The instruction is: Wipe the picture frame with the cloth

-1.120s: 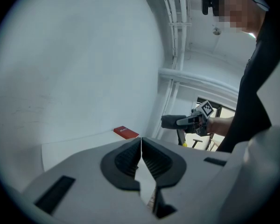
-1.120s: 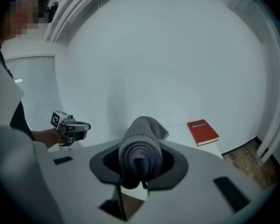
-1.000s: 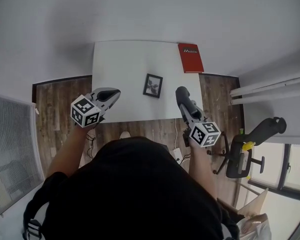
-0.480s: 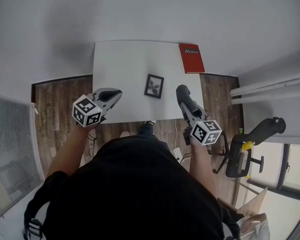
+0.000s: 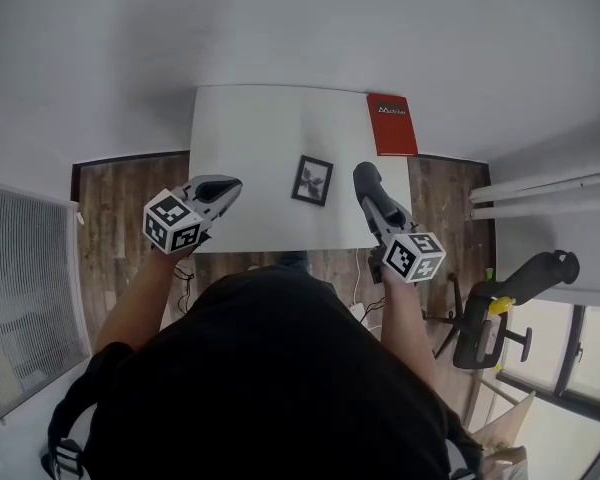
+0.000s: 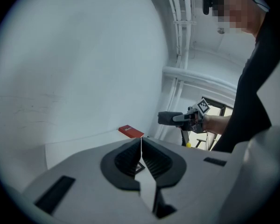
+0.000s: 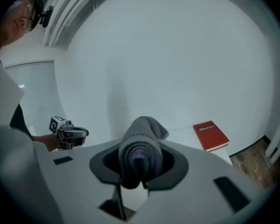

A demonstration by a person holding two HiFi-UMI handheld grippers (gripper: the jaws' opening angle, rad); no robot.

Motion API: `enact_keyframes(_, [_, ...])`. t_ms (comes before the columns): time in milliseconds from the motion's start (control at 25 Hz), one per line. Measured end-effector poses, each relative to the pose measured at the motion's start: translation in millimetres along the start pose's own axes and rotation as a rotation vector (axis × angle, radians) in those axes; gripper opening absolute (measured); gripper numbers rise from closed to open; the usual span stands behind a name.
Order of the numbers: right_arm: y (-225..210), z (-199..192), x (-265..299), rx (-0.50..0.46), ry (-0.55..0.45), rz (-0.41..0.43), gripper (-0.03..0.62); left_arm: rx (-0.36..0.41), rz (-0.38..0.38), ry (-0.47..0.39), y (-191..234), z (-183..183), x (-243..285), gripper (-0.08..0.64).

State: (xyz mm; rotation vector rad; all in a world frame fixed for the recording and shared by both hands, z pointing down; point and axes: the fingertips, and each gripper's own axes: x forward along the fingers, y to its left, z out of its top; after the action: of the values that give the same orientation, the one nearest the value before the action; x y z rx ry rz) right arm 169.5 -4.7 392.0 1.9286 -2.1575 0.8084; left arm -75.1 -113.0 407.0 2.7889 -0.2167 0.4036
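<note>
Head view: table is a smooth white rectangle, matte and bare over most of its top, standing on dark wood-plank floor against a pale wall. The picture frame is on the table, a little right of its middle and nearer its near edge. It is a small, thin, dark-edged rectangle around a dark print. Its long axis runs from the table's near edge toward the far edge, with the far end leaning slightly right. Whether it lies flat or leans I cannot tell. A flat red book sits at the table's far right corner. The left gripper, grey plastic with rounded shells, hovers at the table's near left corner. The right gripper is over the table's near right edge, its tip wrapped in dark grey cloth.

Left gripper view: the ribbed black pads meet along a thin seam with nothing between them. The red book shows beyond, on the table.

Right gripper view: the jaws are clamped on the cloth, a soft, nubbly grey roll that bulges up and over the pads. The red book lies on the table's corner to the right.
</note>
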Motion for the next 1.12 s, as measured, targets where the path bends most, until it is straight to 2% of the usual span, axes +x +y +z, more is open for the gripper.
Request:
enact_keyframes(600, [-45.0, 31.6, 40.0, -0.006, 0.015, 0.048, 0.098, -0.018, 0.042, -0.001, 17.7, 16.6, 40.7, 0.011])
enact_keyframes(1120, [-67.9, 28.7, 62.9, 0.032, 0.054, 0.068, 0.098, -0.056, 0.054, 0.024, 32.2, 8.6, 70.4, 0.011])
